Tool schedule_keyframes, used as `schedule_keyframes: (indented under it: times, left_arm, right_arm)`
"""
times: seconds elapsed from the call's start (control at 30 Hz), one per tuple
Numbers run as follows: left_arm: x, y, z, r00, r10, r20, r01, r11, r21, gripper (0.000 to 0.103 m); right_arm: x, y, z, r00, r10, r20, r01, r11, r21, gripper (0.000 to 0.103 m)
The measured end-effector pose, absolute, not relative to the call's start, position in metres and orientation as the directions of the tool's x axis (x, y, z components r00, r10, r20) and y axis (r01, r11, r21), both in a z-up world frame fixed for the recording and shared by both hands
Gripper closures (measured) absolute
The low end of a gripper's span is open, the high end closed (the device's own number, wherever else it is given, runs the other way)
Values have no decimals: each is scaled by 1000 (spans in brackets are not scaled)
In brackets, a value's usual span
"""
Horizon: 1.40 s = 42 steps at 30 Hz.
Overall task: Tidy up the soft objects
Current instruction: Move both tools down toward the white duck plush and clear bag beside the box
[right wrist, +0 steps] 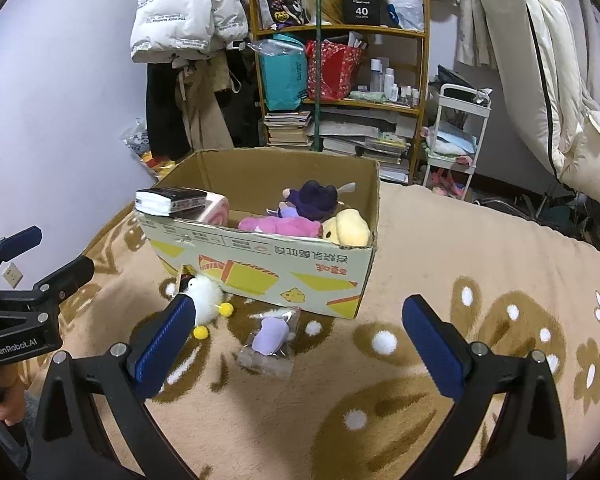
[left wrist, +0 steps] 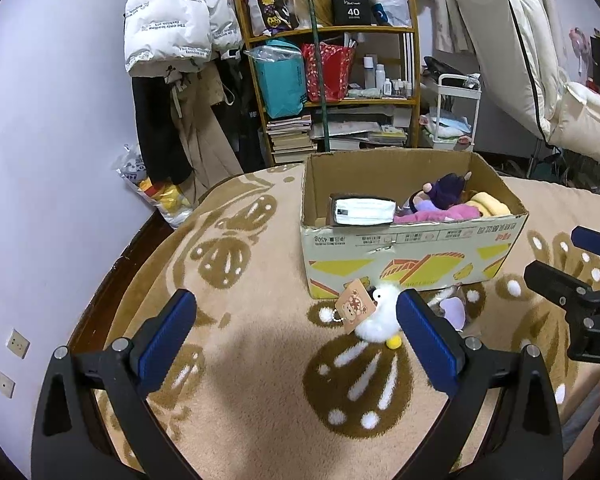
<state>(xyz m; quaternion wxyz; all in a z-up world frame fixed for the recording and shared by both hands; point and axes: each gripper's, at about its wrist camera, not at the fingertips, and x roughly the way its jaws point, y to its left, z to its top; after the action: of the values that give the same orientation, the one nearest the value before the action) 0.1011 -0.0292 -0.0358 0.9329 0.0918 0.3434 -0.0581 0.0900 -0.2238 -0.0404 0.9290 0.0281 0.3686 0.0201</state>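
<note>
Now | white fluffy duck toy [left wrist: 376, 316], yellow feet, paper tag | both tools spread, nothing held

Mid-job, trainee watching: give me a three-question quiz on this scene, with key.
1. True or false: the white fluffy chick already lies inside the cardboard box.
2. Which toy lies nearest the right gripper? A) yellow plush B) bagged purple toy C) pink plush
3. Fill in: both grippers, left gripper included, have their fingers ____.

Key: 1 false, it lies on the blanket in front of the box; 2 B; 3 open.
</note>
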Motion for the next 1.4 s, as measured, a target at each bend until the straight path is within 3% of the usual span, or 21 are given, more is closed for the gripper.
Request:
schedule_keyframes:
  times: [0.33, 0.77, 1.4]
  left_arm:
    - [107, -31, -39, 774, -55, -631, 170, 978, 124, 4]
    - [132, -36, -53, 737, -80, -671, 198, 975, 101, 4]
    - [164, -58, -94, 662, -137, -737, 292, 952, 85, 4]
  right_arm:
    - [96, -223, -48, 718, 39, -695, -3, 999, 53, 0]
    - [107, -218, -61, 698, 53, -715, -18, 998, 57, 0]
    - [146, -207, -119, 529, 69, -846, -37, 998, 58, 0]
